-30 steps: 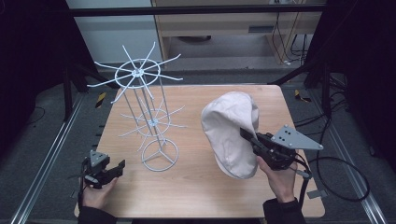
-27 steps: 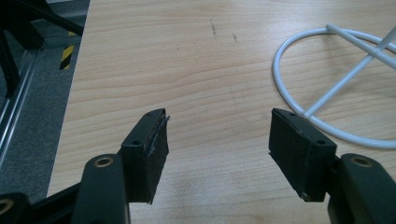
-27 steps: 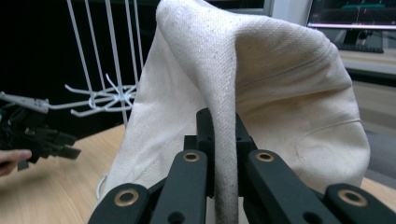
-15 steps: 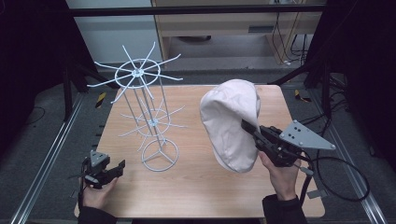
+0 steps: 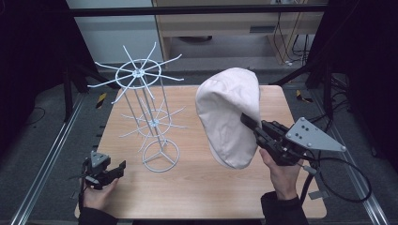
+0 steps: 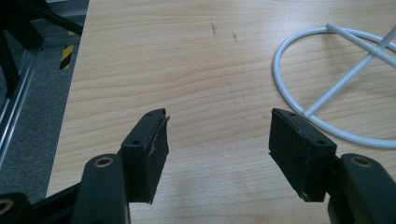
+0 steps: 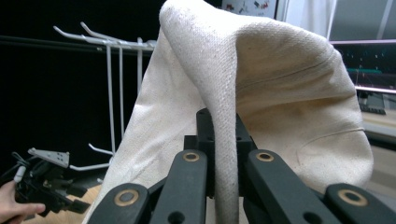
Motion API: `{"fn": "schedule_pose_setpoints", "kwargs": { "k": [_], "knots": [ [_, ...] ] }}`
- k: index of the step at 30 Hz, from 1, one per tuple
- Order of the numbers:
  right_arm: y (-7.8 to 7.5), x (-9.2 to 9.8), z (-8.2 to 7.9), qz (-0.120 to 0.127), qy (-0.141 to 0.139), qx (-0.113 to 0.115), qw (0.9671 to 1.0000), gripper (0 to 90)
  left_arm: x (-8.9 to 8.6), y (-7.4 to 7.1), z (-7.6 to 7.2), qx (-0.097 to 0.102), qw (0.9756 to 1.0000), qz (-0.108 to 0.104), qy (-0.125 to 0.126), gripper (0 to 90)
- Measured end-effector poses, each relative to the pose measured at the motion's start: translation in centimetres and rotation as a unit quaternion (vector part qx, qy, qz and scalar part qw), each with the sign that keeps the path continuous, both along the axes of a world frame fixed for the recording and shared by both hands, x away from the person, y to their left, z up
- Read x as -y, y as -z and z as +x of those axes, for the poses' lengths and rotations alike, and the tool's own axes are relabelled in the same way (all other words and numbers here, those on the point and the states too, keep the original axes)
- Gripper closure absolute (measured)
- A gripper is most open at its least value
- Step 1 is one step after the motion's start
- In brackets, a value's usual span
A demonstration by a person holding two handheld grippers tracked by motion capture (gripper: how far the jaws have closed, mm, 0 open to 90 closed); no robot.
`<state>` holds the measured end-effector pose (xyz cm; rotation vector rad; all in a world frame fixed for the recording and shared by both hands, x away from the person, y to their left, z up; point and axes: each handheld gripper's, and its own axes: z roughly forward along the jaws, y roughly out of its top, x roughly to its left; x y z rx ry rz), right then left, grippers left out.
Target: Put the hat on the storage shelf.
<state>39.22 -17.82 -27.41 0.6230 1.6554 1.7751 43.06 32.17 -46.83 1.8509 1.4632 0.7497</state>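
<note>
A cream cloth cap (image 5: 230, 112) hangs in the air over the right half of the wooden table (image 5: 197, 187), pinched at its rim by my right gripper (image 5: 247, 121), which is shut on it. In the right gripper view a fold of the cap (image 7: 275, 93) runs down between the two black jaws of the right gripper (image 7: 223, 140). A white wire hat stand (image 5: 145, 112) with radiating arms rises left of the cap. My left gripper (image 5: 117, 168) rests low at the table's front left corner, open with nothing between its pads; the left gripper (image 6: 217, 140) faces the stand's ring base (image 6: 327, 84).
Metal rails (image 5: 42, 164) run along both sides of the table. A black cable (image 5: 342, 187) loops off the right gripper beyond the table's right edge. A cabinet (image 5: 225, 23) stands behind the table. Bare wood lies between the stand's base and the front edge.
My right gripper has lifted the cap upward, so it hangs higher above the table than before. The left gripper has stayed where it was.
</note>
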Motion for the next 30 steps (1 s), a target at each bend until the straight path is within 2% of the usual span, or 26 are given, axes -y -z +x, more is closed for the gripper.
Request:
{"fn": "schedule_pose_setpoints", "kwargs": {
  "k": [5, 17, 30],
  "knots": [
    [-1.4, -0.5, -0.4, 0.007, -0.011, 0.022, 0.9997, 88.5, 0.0, 0.0, 0.0, 0.000, 1.0000, 0.000, 0.000, 37.2],
    [-3.7, -1.9, -0.6, 0.013, -0.020, 0.053, 0.9983, 88.5, 0.0, 0.0, 0.0, 0.000, 1.0000, 0.000, 0.000, 37.2],
    [-5.3, -3.9, -0.3, 0.022, -0.031, 0.061, 0.9974, 88.5, 0.0, 0.0, 0.0, 0.000, 1.0000, 0.001, 0.000, 37.2]
  ]
}}
